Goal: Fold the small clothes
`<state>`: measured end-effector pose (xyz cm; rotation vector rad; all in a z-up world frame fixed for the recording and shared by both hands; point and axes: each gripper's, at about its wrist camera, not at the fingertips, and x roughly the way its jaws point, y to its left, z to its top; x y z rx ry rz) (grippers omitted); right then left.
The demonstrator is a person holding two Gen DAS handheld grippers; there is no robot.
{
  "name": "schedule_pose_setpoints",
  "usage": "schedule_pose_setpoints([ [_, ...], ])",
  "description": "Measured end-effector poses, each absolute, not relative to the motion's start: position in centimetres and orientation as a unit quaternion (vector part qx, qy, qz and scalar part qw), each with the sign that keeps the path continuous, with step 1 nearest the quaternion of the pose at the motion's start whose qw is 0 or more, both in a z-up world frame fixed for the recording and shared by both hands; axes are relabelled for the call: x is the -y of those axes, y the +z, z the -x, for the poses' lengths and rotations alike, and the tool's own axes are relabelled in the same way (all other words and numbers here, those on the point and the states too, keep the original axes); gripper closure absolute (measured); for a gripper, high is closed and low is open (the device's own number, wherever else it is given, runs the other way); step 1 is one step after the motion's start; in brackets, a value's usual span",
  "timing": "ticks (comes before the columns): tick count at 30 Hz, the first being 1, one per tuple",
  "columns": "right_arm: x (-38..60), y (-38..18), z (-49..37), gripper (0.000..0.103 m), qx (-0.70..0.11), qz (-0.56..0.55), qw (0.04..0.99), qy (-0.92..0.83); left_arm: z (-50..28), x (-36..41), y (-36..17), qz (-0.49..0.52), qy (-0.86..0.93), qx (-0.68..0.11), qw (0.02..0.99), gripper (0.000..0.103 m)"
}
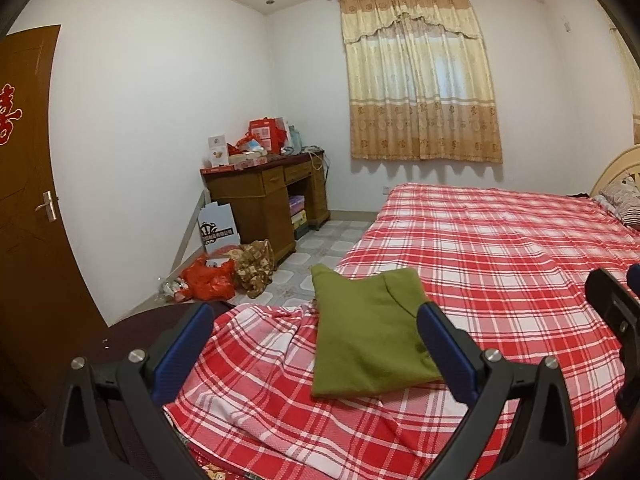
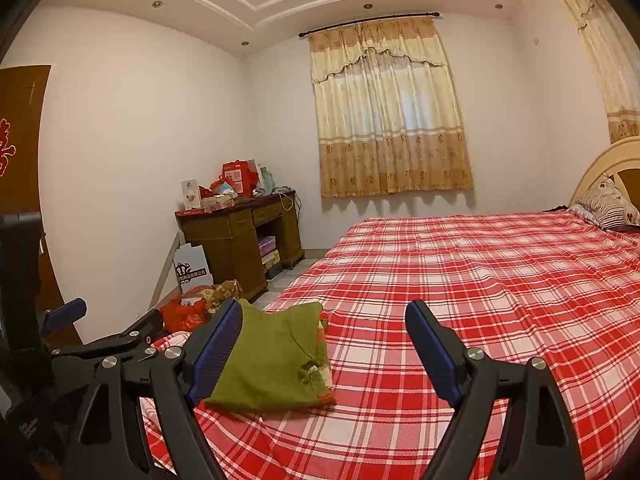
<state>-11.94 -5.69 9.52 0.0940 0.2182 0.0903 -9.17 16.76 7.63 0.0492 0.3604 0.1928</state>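
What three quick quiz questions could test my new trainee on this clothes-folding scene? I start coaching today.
1. True or false: the left gripper is shut on the green garment.
2. What does the garment lie on: A) the floor, B) the plaid bed, C) the desk?
3. Fill in: the right gripper has its jaws ____.

Key: 1 false, both grippers are open and hold nothing; 2 B, near the bed's corner, already folded; 3 open.

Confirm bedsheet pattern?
Red-and-white plaid bedsheet, clearest in the right wrist view.
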Motion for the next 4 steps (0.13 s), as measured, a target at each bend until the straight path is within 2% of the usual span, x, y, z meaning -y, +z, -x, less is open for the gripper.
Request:
schedule_pose_setpoints([
  [4,5.67,9.49,11.93,0.019,-0.109,-0.047,0.992,0.044,8.98,-16.81,7.61,-0.027,0.098,-0.182,0.978,0.000],
])
